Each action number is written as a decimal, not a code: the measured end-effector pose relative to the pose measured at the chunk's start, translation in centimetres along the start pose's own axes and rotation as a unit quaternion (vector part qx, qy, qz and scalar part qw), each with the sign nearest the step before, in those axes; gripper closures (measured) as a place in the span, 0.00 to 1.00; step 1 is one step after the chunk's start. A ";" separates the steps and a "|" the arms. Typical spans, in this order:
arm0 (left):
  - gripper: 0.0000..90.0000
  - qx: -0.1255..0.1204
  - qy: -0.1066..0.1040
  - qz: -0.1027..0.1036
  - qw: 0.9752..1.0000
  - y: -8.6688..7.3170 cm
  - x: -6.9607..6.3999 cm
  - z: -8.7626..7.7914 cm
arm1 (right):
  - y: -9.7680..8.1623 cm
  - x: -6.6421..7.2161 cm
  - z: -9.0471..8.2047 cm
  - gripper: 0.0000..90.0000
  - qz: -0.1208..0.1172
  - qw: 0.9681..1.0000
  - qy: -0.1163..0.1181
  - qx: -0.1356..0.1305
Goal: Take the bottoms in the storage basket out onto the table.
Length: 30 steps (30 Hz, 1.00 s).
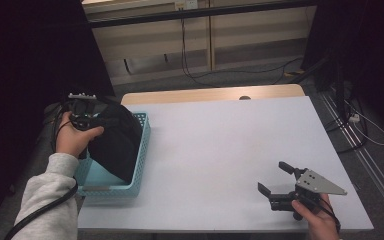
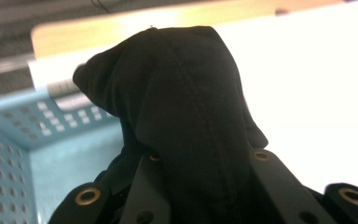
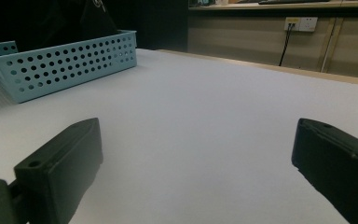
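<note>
Black garment point(image 2: 186, 116): a dark, soft fabric piece with a stitched seam running down its middle fold; in the left gripper view it is rising in a rounded hump between the jaws, and in the high view it point(image 1: 114, 142) is hanging in a loose, bunched drape over the basket's interior.
Garment position: it is sitting above and partly inside the light blue basket point(image 1: 141, 150), its lower edge reaching down toward the basket floor, its upper part gathered at the left tool.
Left tool point(image 1: 82, 120): its jaws are clamping on the garment, the cloth filling the space between them; the person's left hand point(image 1: 72, 137) is gripping the tool body over the basket's left side, a grey sleeve point(image 1: 50, 200) and a black cable point(image 1: 40, 212) trailing toward the bottom edge.
Basket: a perforated plastic basket point(image 3: 70, 63) resting at the left edge of the white table point(image 1: 220, 150), its long side running away from the person.
Right tool point(image 1: 276, 180): its jaws are standing wide apart with nothing between them, as the right gripper view shows bare table surface point(image 3: 191, 130) in the gap; the right hand point(image 1: 320, 220) is holding it low near the table's front right corner, well apart from the basket.
Grey plate point(image 1: 322, 184): the three-cornered plate is lying on top of the right tool.
</note>
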State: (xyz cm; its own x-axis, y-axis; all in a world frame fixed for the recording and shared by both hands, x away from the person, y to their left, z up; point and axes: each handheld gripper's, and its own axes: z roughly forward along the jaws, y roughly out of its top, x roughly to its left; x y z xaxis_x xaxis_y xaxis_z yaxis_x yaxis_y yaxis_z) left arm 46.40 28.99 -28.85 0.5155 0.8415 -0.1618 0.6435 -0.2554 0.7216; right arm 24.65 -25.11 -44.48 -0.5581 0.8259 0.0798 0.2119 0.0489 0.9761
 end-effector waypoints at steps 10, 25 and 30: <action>0.88 -0.087 -0.014 0.027 0.996 3.9 -2.5 -2.6 | 0.0 0.0 0.0 0.01 0.000 1.000 0.001 0.000; 0.88 -0.119 -0.117 0.117 0.979 6.5 -12.0 -1.8 | 0.0 0.0 0.1 0.01 -0.001 1.000 0.002 0.000; 0.88 -0.100 -0.151 0.132 0.975 5.3 -13.8 0.3 | 0.0 0.0 0.0 0.01 0.000 1.000 0.002 0.000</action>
State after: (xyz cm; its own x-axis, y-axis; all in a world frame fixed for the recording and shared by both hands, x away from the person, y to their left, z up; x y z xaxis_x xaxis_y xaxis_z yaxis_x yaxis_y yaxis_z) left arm 42.92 15.90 -23.01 0.8108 0.5724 -0.1220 0.3582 -0.3206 0.8769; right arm 24.66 -25.07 -44.47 -0.5611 0.8238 0.0810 0.2123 0.0487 0.9760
